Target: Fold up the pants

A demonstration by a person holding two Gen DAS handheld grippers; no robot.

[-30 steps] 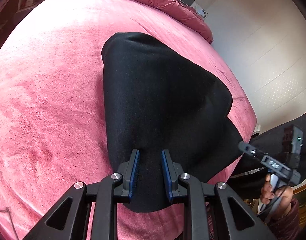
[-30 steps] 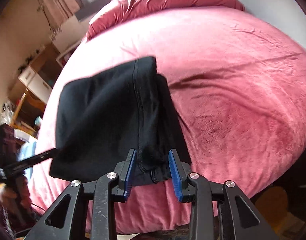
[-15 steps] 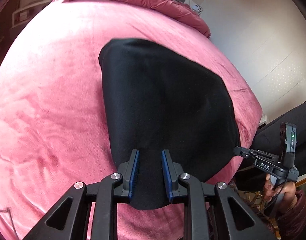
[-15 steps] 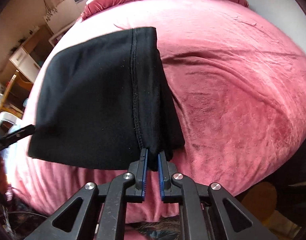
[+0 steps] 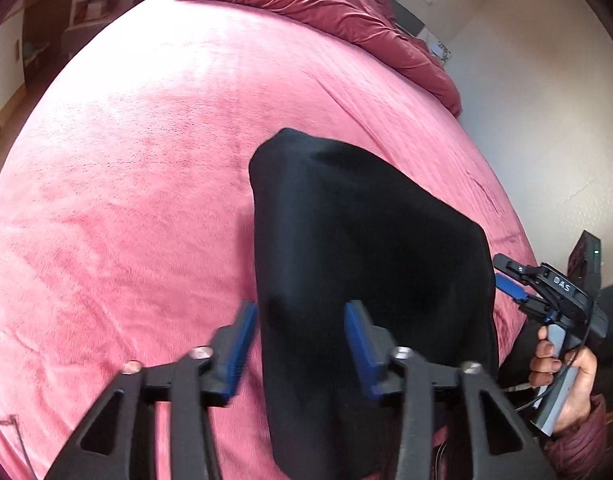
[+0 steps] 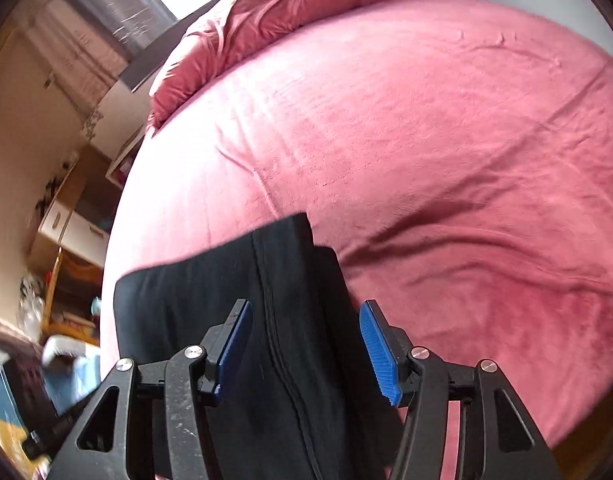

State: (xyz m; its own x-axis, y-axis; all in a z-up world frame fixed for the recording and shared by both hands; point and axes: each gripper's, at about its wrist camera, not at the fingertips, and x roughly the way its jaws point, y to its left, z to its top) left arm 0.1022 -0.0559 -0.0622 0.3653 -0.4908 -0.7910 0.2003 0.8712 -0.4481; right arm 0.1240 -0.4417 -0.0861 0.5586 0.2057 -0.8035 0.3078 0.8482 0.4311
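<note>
Left gripper (image 5: 300, 330) has just been opening, jaws wide, pants (image 5: 370, 264) edge loose between them, pads clear of cloth. Right gripper (image 6: 304, 338) likewise just opened, straddling the seam, not pinching. Pants lie folded, lower centre of both views, on the pink bed (image 5: 146, 168). Looks like the release after a fold. Next: back both grippers off without dragging cloth.

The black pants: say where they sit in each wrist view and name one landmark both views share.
Left wrist: pants fill centre to bottom, running down between the open left gripper.
Right wrist: pants at lower left to centre, under the open right gripper.
Shared landmark: the crumpled red duvet at the bed's far end.
</note>
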